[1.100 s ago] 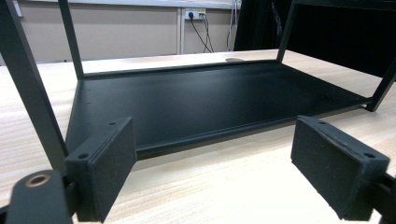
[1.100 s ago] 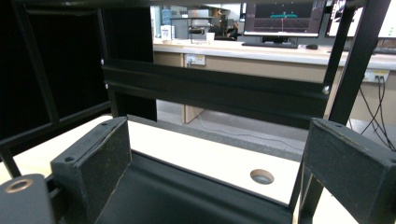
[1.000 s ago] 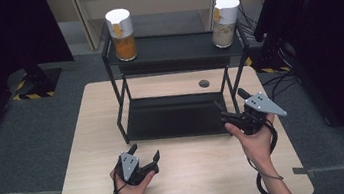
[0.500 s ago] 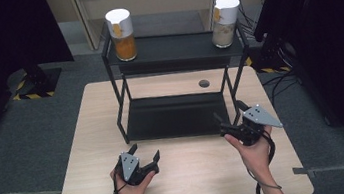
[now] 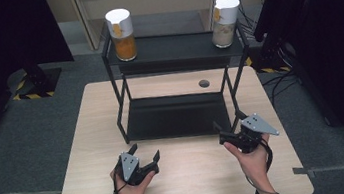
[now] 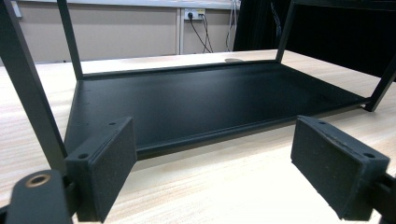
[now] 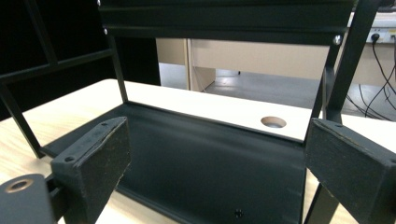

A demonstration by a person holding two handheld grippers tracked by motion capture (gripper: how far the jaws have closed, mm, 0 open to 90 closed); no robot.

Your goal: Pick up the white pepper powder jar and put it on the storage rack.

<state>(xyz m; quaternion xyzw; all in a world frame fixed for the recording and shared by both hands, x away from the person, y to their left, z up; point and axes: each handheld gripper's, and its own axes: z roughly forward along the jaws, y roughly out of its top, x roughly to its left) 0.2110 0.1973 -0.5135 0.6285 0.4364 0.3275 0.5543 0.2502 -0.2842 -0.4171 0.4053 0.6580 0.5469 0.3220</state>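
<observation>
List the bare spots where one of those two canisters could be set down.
Free: the black rack's lower shelf; the top shelf between the orange canister and the pale canister; table strips flanking the rack. Crowded: the front edge, where the left gripper and right gripper sit open.

No legible text, brand, number or sign found anywhere. The two white-lidded canisters, one with orange contents (image 5: 122, 34) and one with pale contents (image 5: 225, 21), on the black shelf rack (image 5: 174, 51) carry labels, too small and blurred to read. The yellow-and-black hazard stripes (image 5: 33, 94) on the floor bear no wording.
</observation>
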